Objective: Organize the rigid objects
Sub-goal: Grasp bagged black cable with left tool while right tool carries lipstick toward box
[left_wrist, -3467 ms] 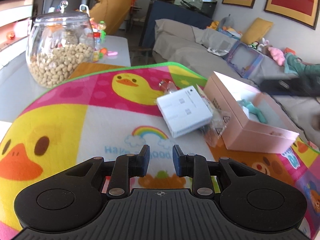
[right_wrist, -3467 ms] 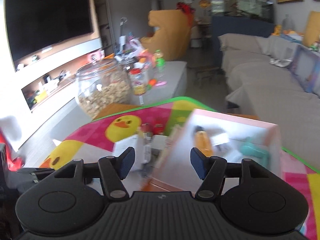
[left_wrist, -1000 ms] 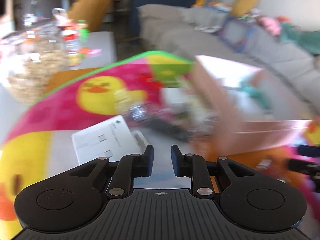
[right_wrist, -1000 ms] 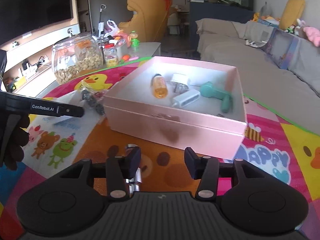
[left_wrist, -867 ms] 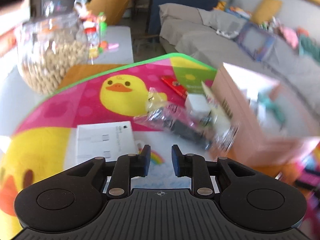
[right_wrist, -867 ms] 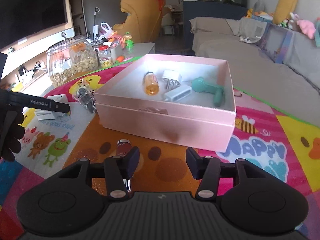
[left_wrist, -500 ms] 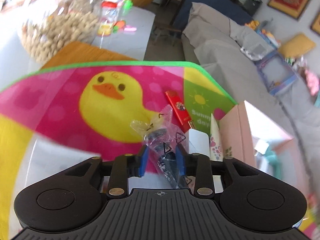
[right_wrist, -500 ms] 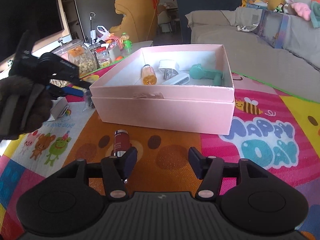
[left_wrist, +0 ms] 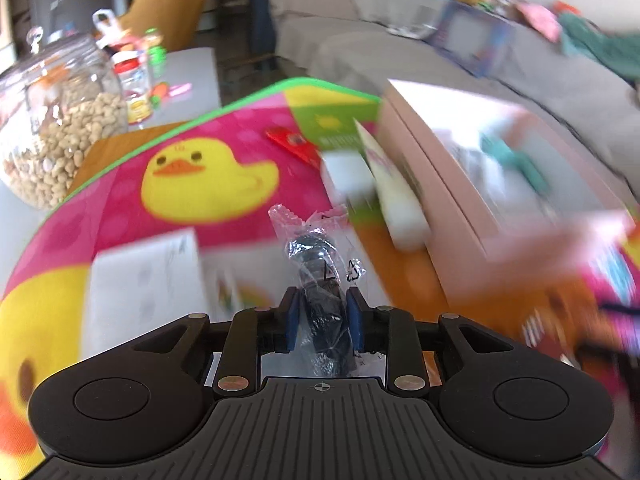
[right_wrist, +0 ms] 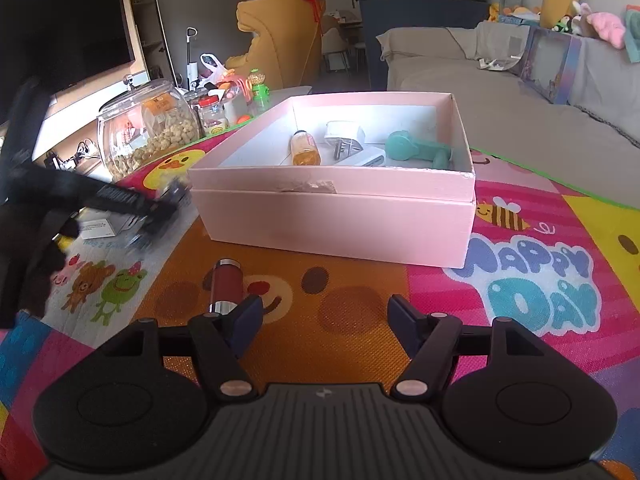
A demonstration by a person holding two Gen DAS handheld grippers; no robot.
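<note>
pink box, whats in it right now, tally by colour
In the pink box, right wrist view:
orange: 1, small bottle
white: 2, plug adapter and flat charger block
teal: 1, handled tool
Total: 4

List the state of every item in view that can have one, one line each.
Left gripper: jaws just closing, shut on the clear plastic bag holding a dark part.
Right gripper: jaws just opening, nothing between them.
Pink cardboard box: open, no lid on.
Dark red cylindrical tube: lying on its side on the mat.
Small orange bottle: lying inside the box.
Glass jar of nuts: upright.
</note>
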